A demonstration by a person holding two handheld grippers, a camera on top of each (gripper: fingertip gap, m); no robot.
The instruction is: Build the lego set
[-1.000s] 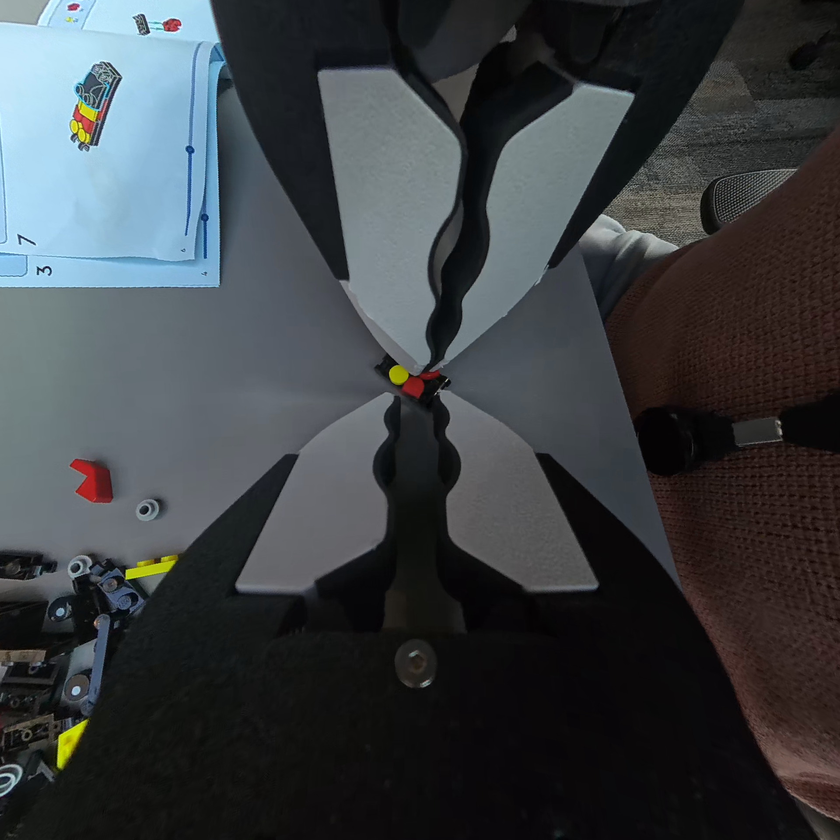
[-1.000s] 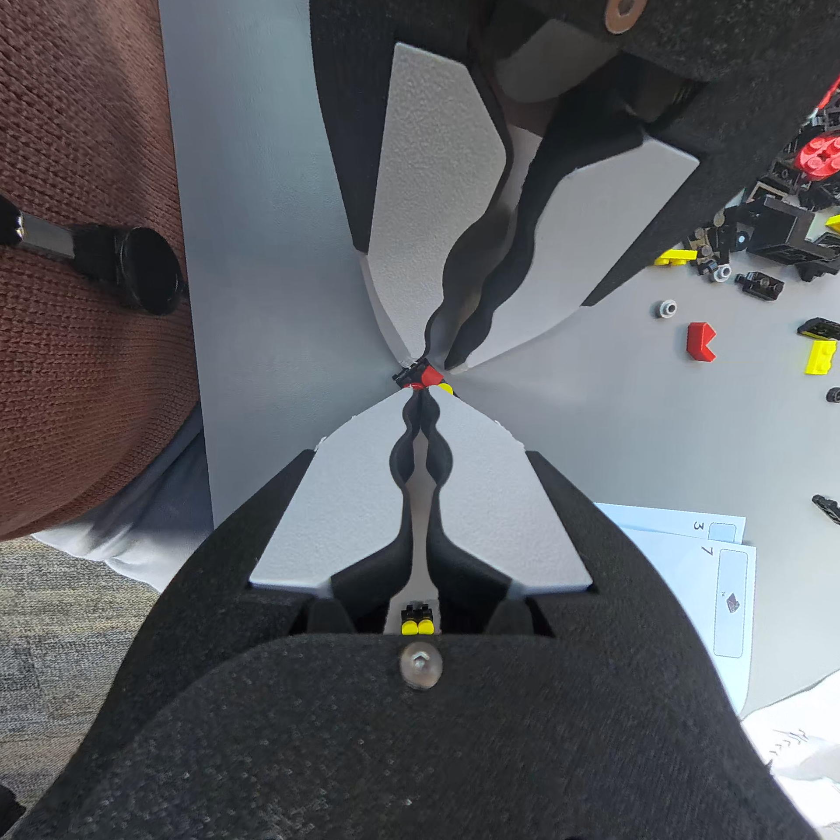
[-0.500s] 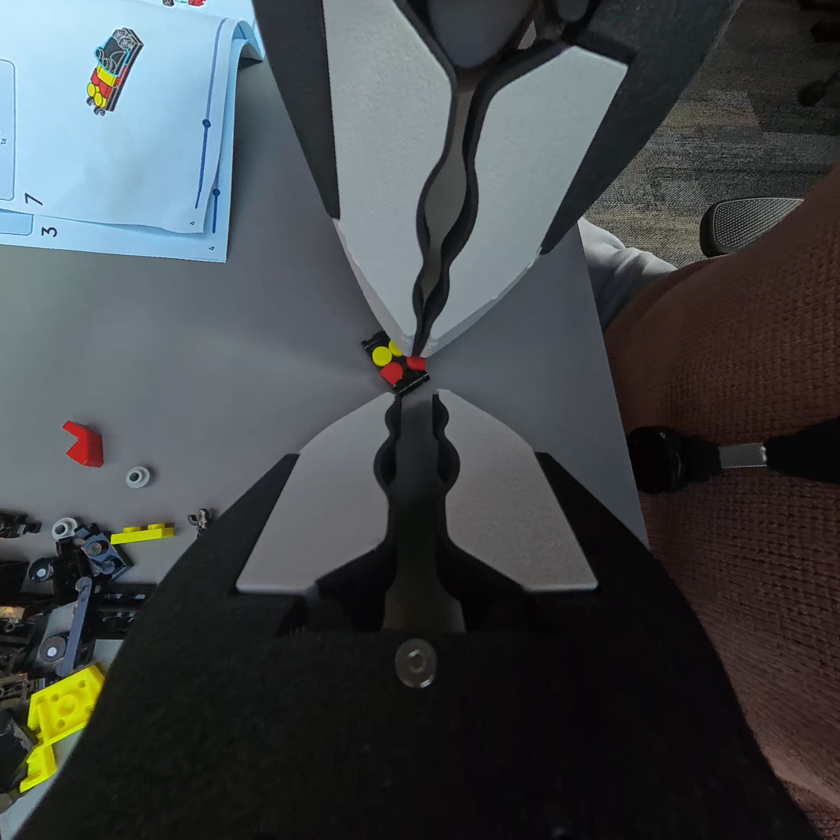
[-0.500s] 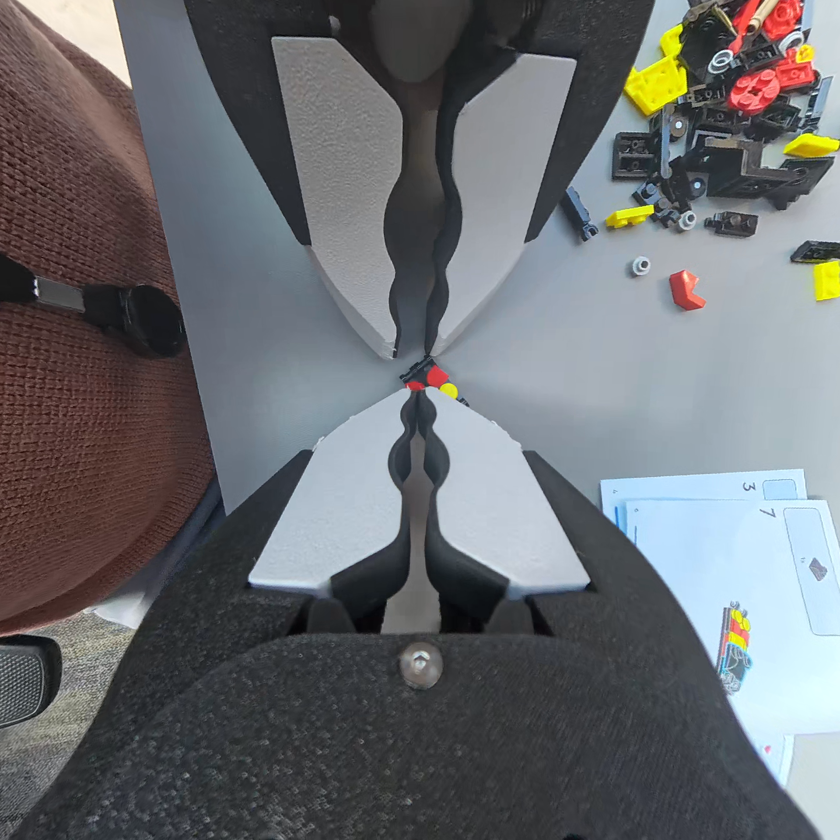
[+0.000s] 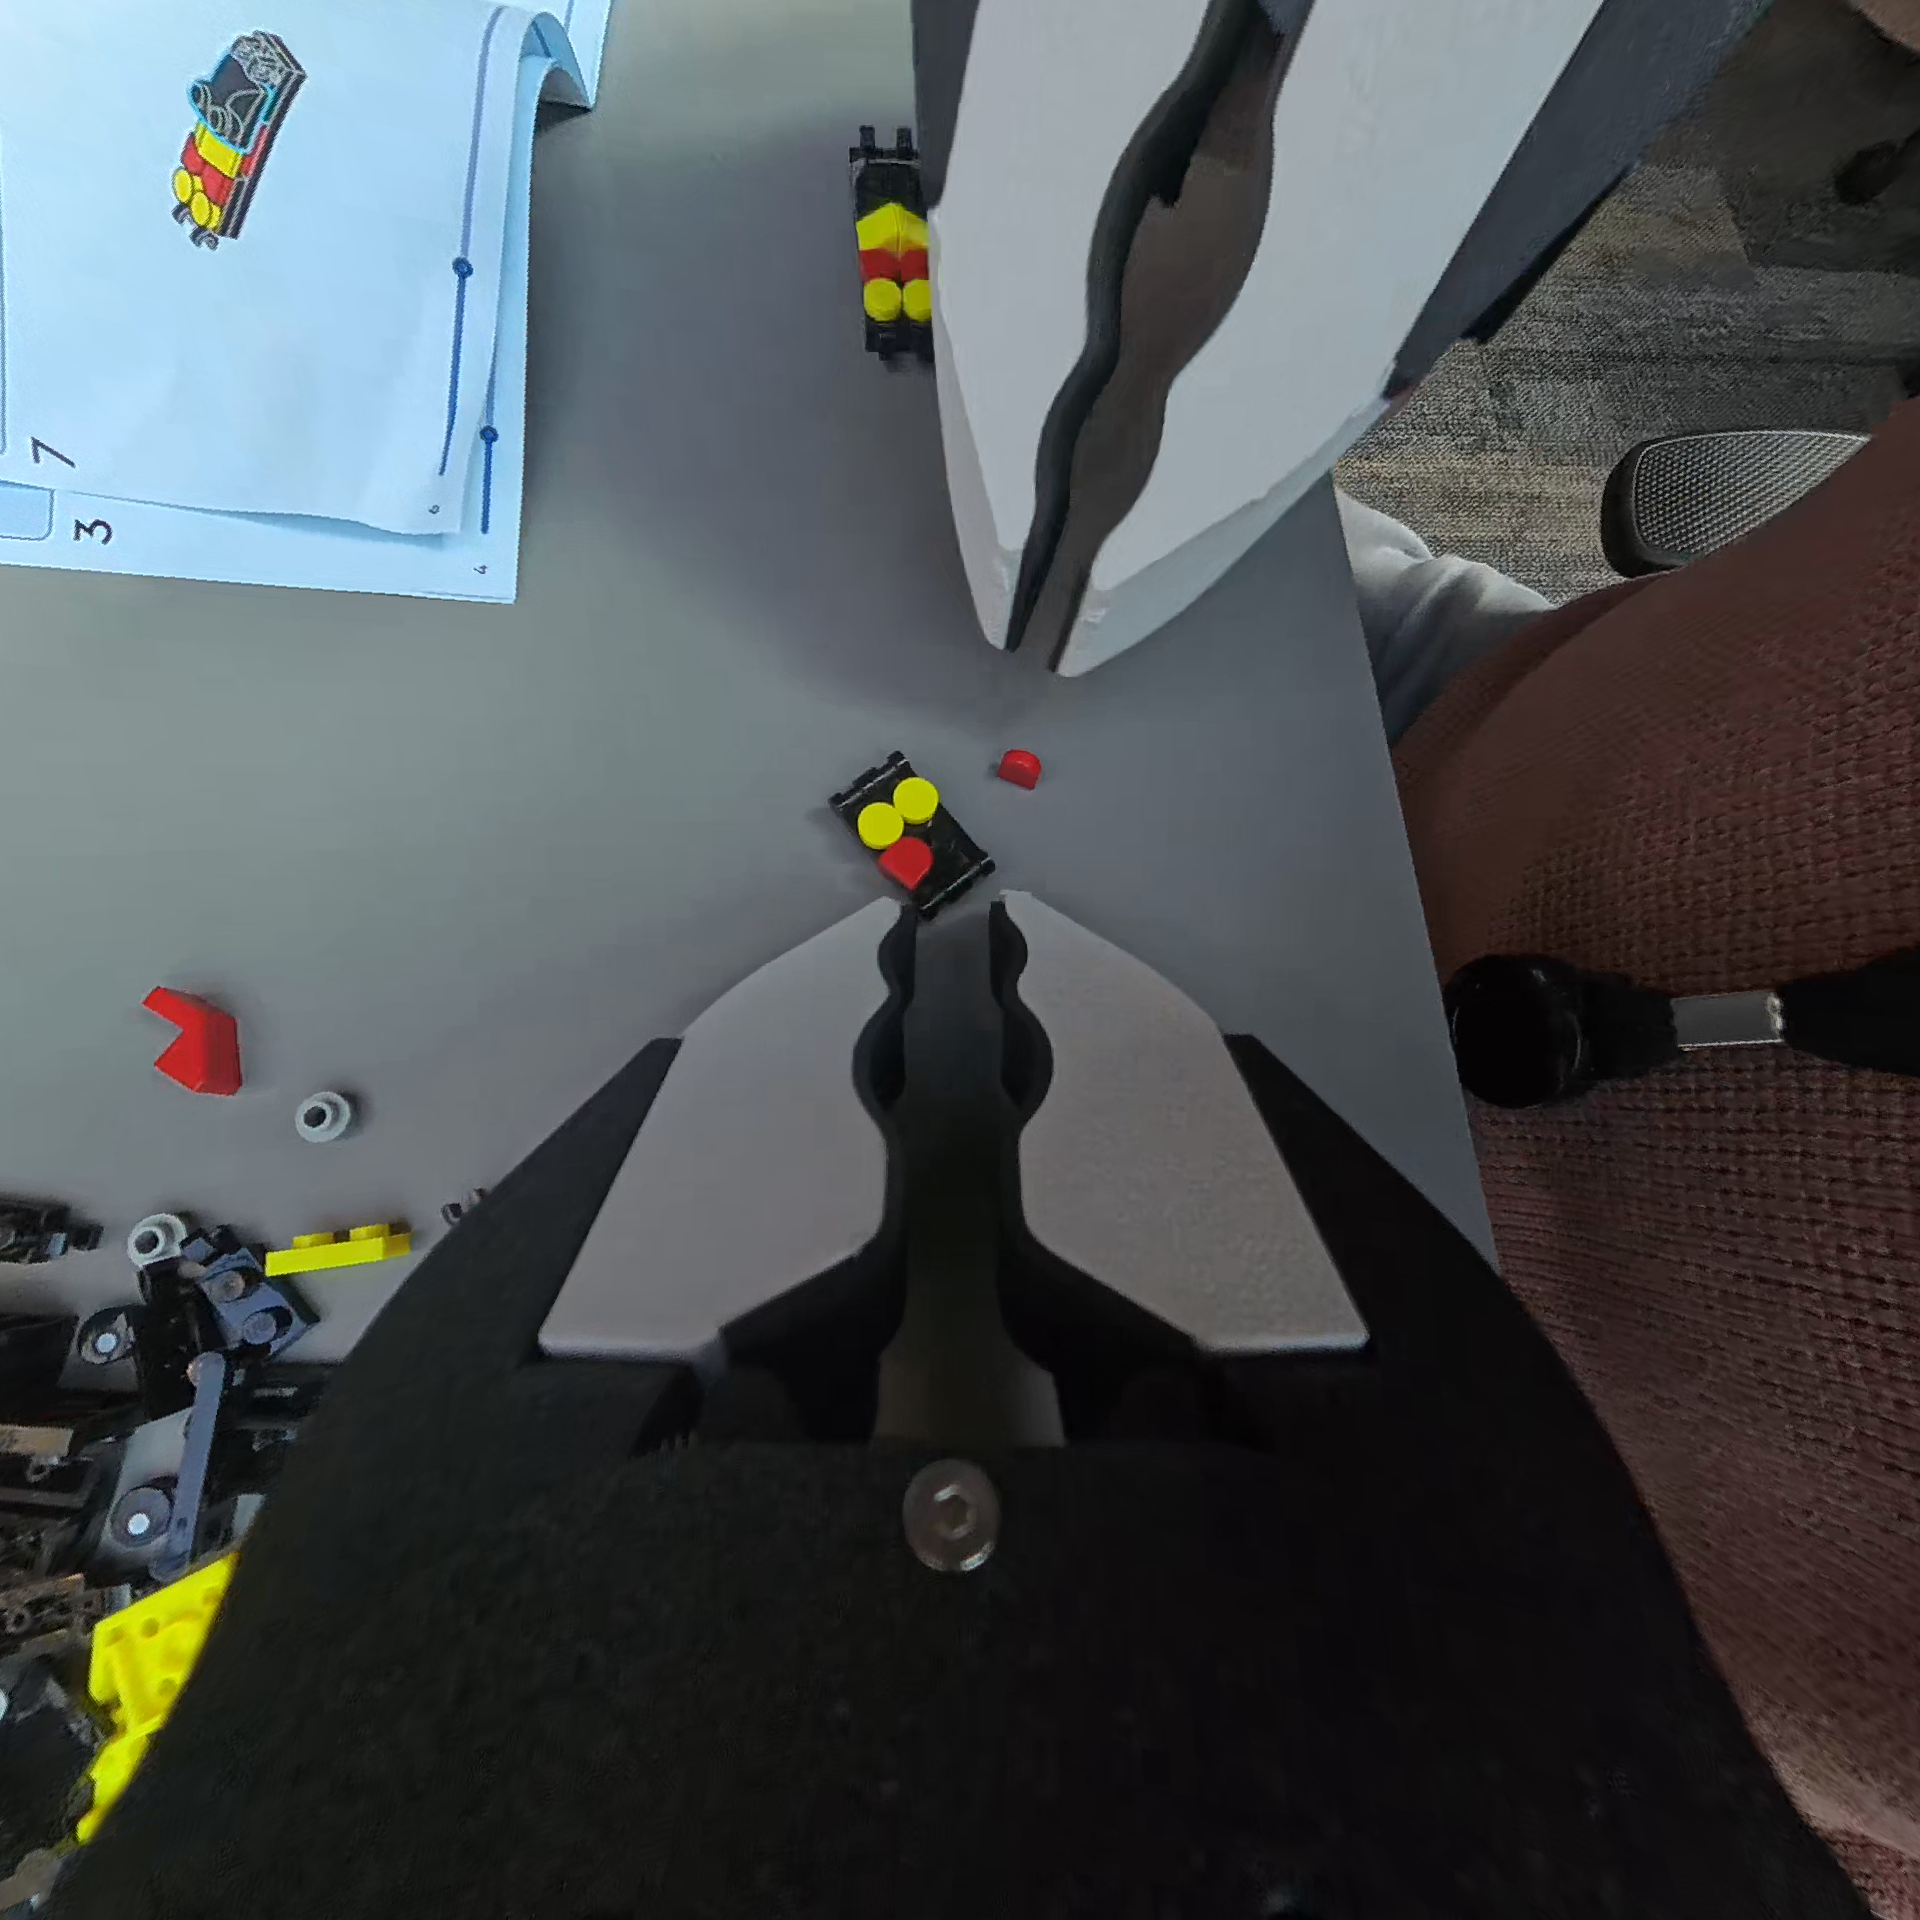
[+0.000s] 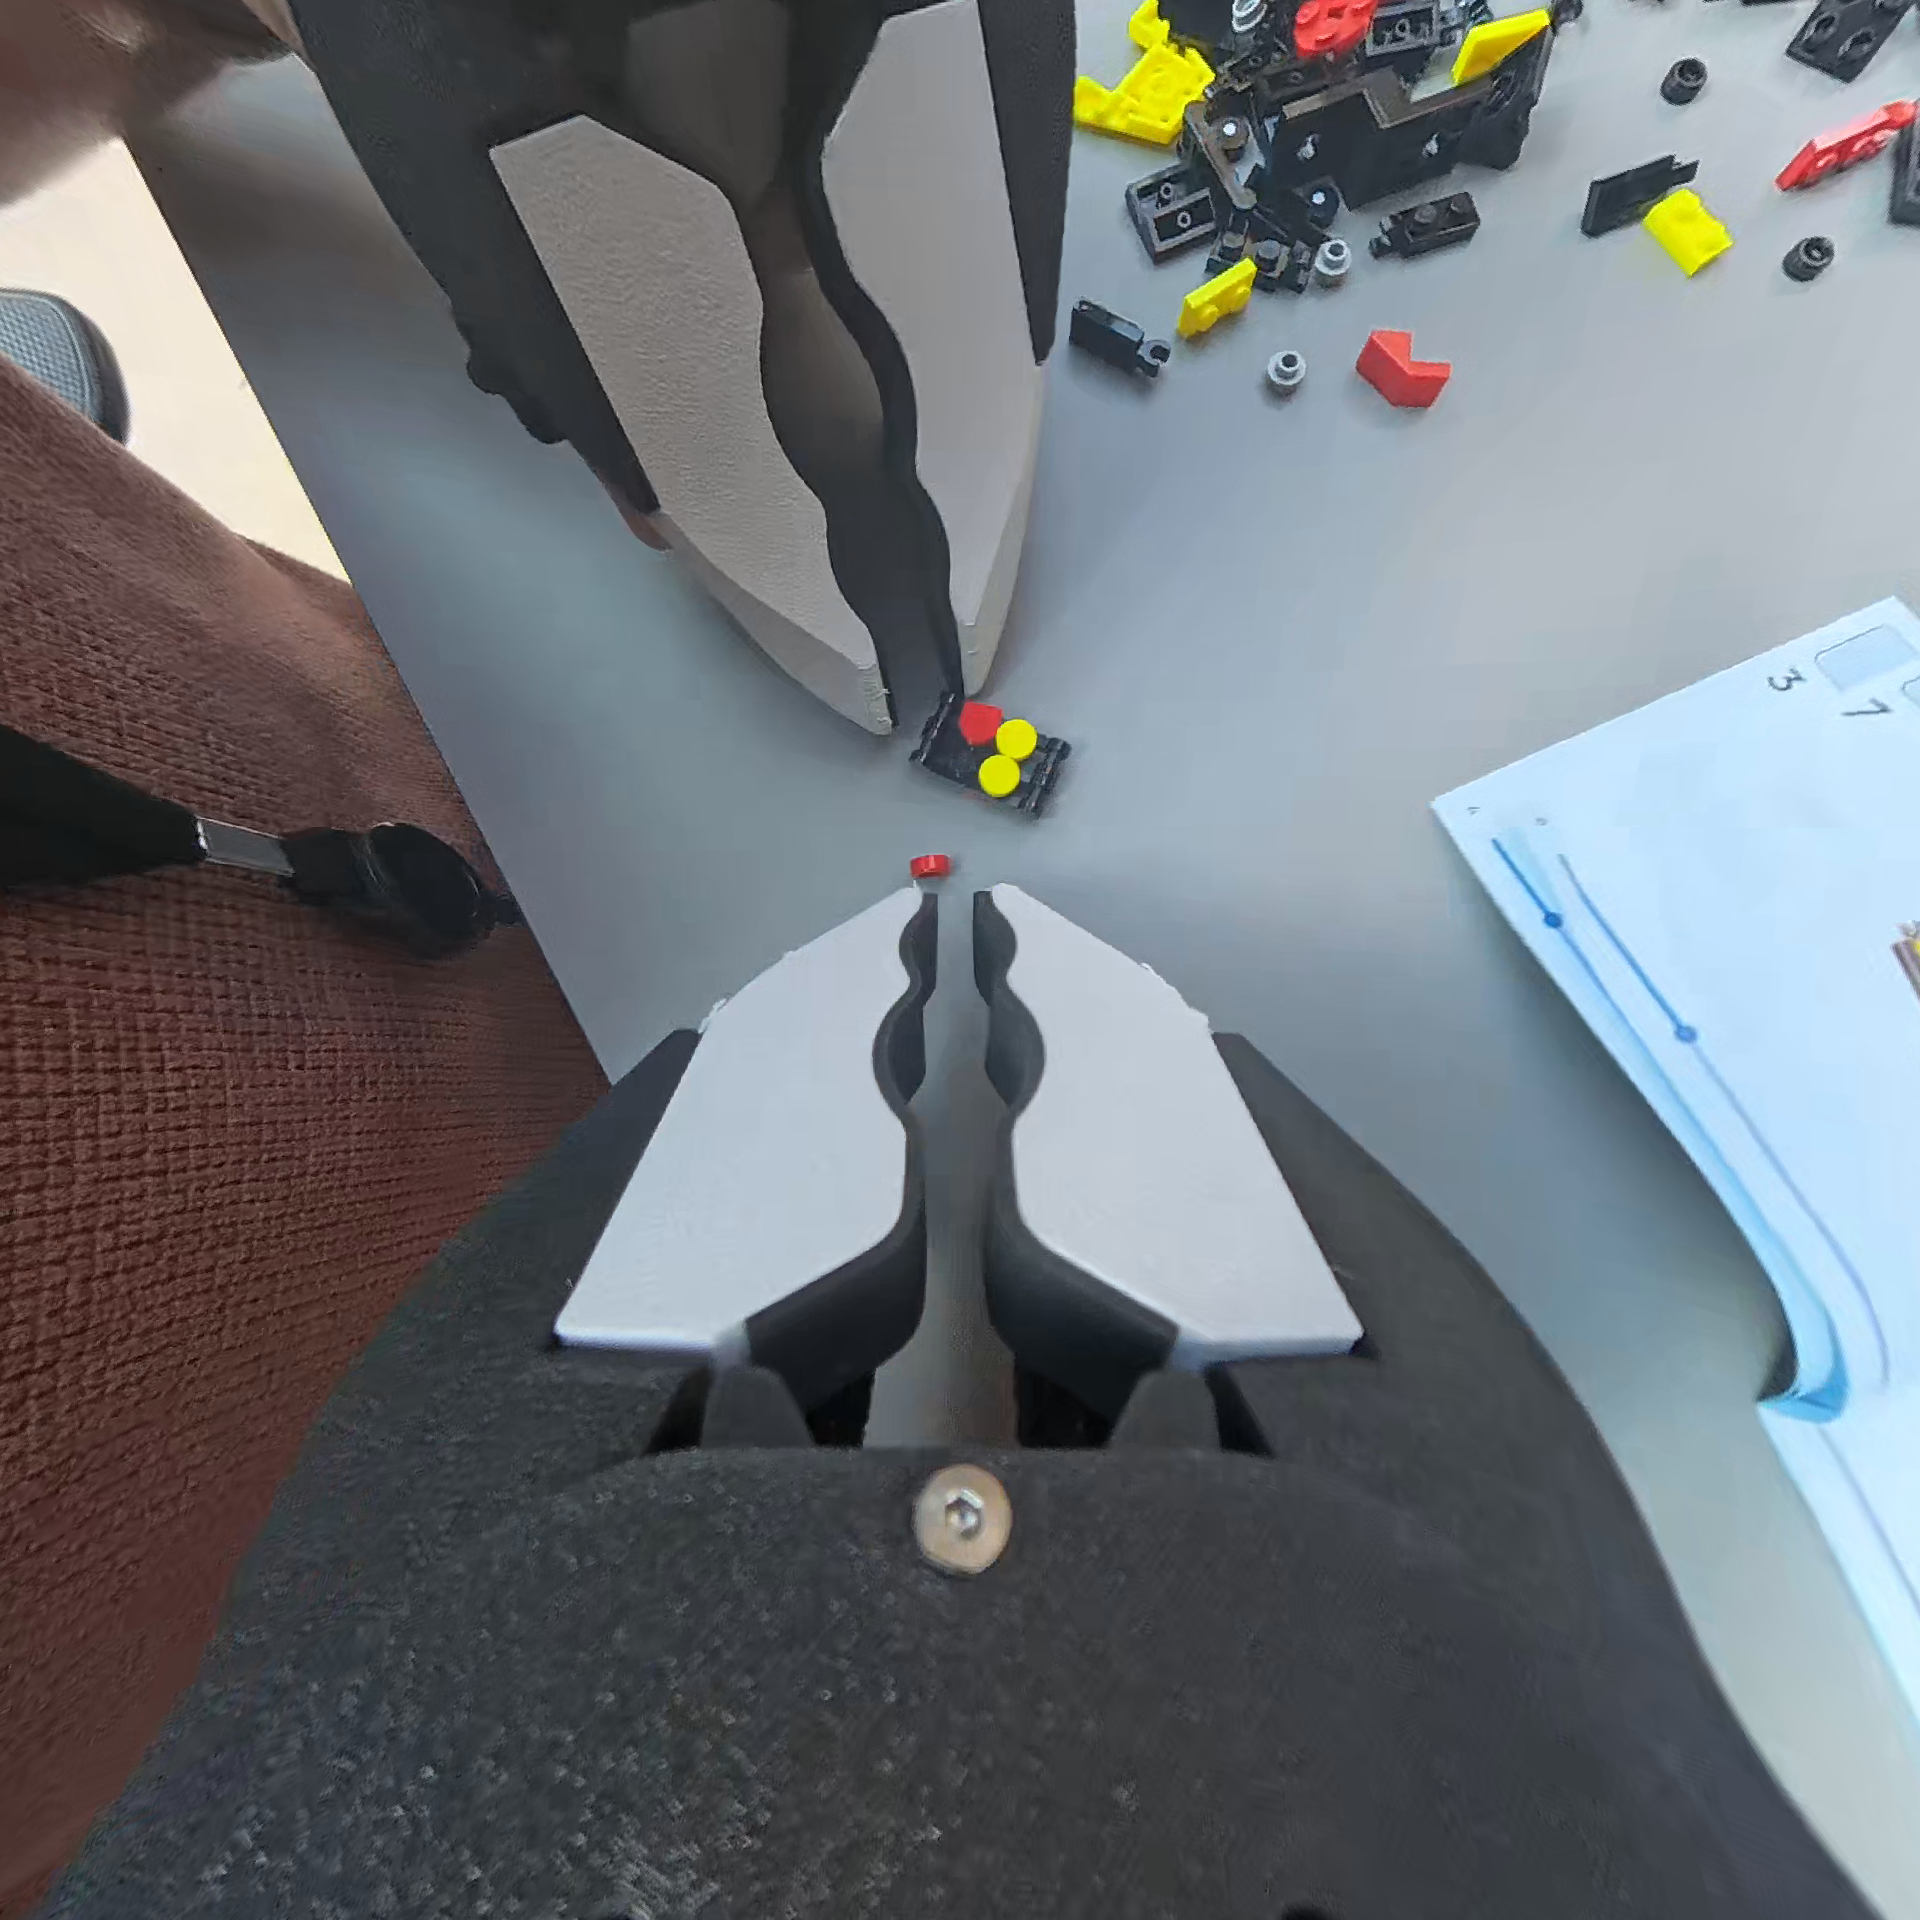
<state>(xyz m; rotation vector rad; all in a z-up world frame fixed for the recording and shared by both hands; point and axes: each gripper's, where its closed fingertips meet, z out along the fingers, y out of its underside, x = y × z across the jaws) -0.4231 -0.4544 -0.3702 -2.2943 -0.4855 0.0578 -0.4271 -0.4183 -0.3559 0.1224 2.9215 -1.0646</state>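
Note:
A small black plate (image 5: 958, 847) carries two yellow round tiles and one red tile. It sits low over the grey table. My left gripper (image 5: 951, 909) is shut on its near end, and both show in the right wrist view, the gripper (image 6: 930, 696) and the plate (image 6: 945, 761). A tiny loose red tile (image 5: 1018, 769) lies on the table just beside the plate, right in front of my right gripper (image 6: 956, 899), where it shows again (image 6: 930, 865). The right gripper (image 5: 1034, 655) is shut and empty, a short way from the plate.
A built black, red and yellow sub-assembly (image 5: 891, 249) lies by the right gripper. The open instruction booklet (image 5: 260, 312) (image 6: 1714, 935) lies beyond. A pile of loose bricks (image 5: 135, 1403) (image 6: 1330, 145) and a red angled brick (image 5: 197, 1044) lie aside. A person's brown sleeve (image 5: 1714, 1143) is at the table edge.
The two grippers have drawn apart. The right gripper has backed off from the plate, and the small red tile it held at the plate now lies loose on the table.

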